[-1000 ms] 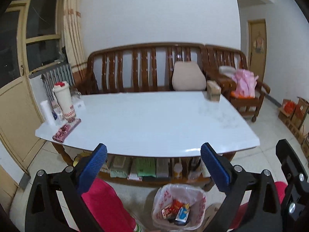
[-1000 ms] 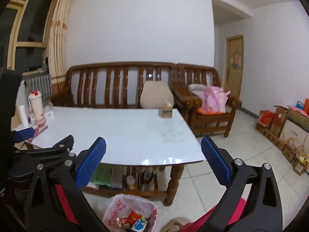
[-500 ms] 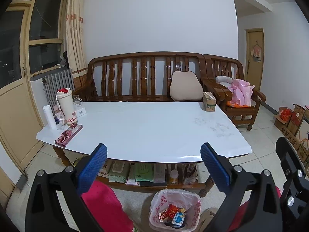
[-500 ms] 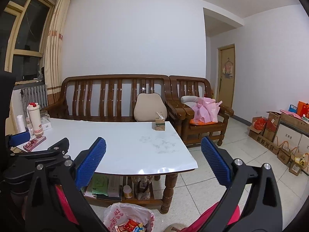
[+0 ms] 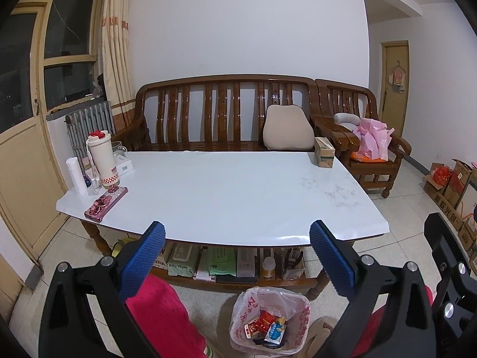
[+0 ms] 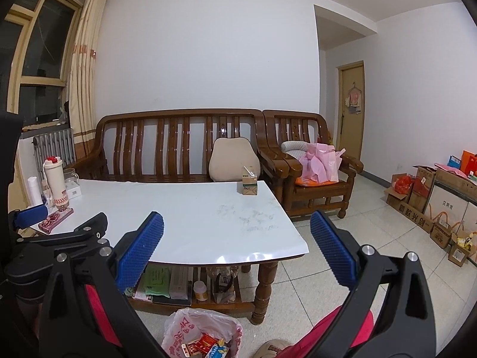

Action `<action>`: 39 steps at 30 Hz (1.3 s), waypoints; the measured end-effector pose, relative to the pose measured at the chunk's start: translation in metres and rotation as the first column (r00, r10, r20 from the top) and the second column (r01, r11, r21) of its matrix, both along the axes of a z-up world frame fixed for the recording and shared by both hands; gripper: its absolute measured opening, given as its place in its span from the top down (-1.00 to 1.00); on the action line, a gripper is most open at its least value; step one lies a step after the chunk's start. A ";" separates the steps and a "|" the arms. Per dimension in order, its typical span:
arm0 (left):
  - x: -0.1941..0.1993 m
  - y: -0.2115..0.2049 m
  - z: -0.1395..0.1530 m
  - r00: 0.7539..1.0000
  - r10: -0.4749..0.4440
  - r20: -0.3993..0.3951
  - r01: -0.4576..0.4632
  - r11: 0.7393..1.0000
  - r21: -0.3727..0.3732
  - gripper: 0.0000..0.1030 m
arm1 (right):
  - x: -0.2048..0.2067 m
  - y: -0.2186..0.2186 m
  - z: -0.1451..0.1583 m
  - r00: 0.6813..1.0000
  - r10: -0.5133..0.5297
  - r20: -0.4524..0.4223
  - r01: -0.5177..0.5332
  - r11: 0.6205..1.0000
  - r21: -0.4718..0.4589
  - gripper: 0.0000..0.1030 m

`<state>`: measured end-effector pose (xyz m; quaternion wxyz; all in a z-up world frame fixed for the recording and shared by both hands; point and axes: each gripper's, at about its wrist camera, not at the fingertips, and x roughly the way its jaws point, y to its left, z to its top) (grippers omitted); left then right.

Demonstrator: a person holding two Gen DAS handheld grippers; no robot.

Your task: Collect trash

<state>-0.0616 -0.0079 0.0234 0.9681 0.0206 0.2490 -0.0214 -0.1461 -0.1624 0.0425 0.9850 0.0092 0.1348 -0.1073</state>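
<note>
Basically both tongs, left (image 5: 235, 256) & right (image 6: 237, 249), spread, empty. Carton (image 5: 324, 156) beyond bin bag (image 5: 269, 322): light, crushable cardboard; pinch flat sides gently.

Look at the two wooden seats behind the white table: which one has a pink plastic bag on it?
The single armchair on the right holds the pink bag. The long bench beside it carries only a beige cushion.

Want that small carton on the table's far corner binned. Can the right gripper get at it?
Probably yes: the right gripper is open and empty, and bare tabletop lies between it and the carton.
</note>
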 end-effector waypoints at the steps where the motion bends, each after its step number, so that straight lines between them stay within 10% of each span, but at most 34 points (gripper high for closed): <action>1: 0.000 0.000 0.000 1.000 0.001 0.001 -0.001 1.000 0.000 -0.84 | 0.000 0.000 0.000 1.000 -0.001 0.001 0.001 1.000 0.000 -0.87; 39: 0.005 0.001 -0.005 1.000 0.013 -0.023 -0.013 1.000 -0.007 -0.84 | 0.008 -0.005 0.001 1.000 0.018 -0.026 -0.018 1.000 0.000 -0.87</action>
